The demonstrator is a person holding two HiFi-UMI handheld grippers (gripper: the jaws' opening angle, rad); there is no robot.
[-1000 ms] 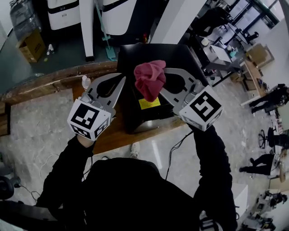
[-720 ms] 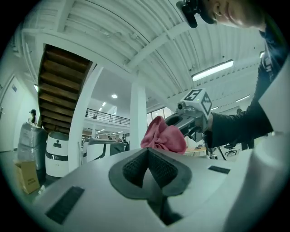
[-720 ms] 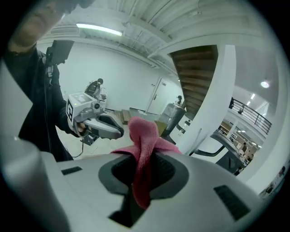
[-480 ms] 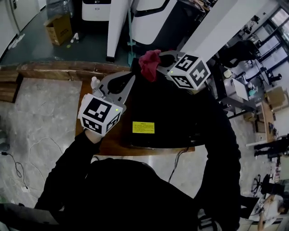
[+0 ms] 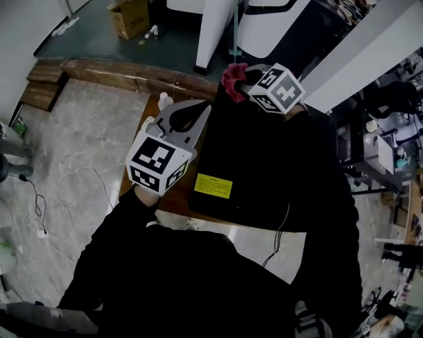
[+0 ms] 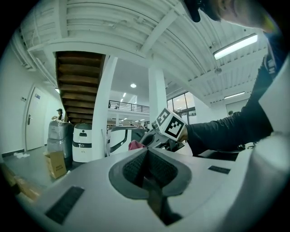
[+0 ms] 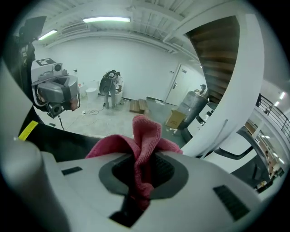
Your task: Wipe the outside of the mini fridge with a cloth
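The black mini fridge stands on a wooden table, seen from above with a yellow label on its top. My right gripper is at the fridge's far left corner, shut on a crumpled red cloth. In the right gripper view the cloth bunches up between the jaws of the right gripper, over the dark fridge top. My left gripper hovers beside the fridge's left edge, jaws shut and empty. From the left gripper the right gripper shows ahead.
A small bottle stands on the table by the left gripper. A wooden beam lies beyond the table. A cardboard box and white machines stand farther back. Cables trail on the marble floor at the left.
My right gripper carried the red cloth from the fridge's near front across its top to the far left corner. The left gripper stayed beside the fridge's left edge.
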